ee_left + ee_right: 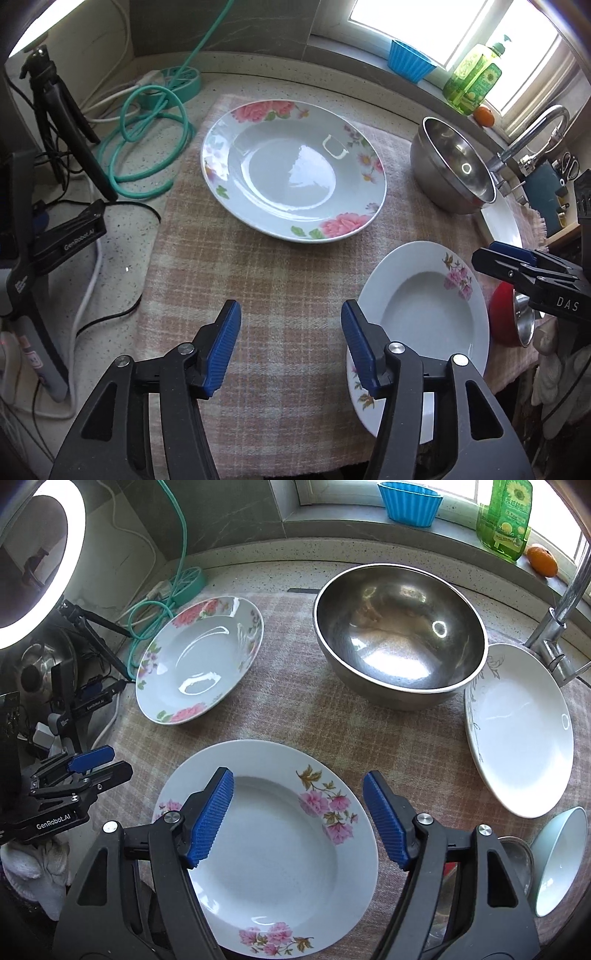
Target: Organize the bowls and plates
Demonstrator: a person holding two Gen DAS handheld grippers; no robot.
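Both grippers hang open and empty: left gripper (291, 347) over the checked pink cloth (258, 280), right gripper (298, 819) above the white deep plate with pink flowers (280, 856), steel bowl (399, 635) behind.

We have two fisheye views, each riding a gripper and looking steeply down along its fingers at the cloth (280, 295). The left view sits over the cloth's bare near-left part; the big plate (293, 171) lies ahead, the rimmed plate (424, 317) at lower right. The right gripper (517, 266) pokes in from its right edge. The right view hangs directly above the rimmed plate (273, 849), closer to it, with the steel bowl (399, 635) ahead and a white plate (521, 731) at right. The left gripper (77, 768) shows at its left edge. We see both plates, bowl, cloth and windowsill (332, 528) in both views.
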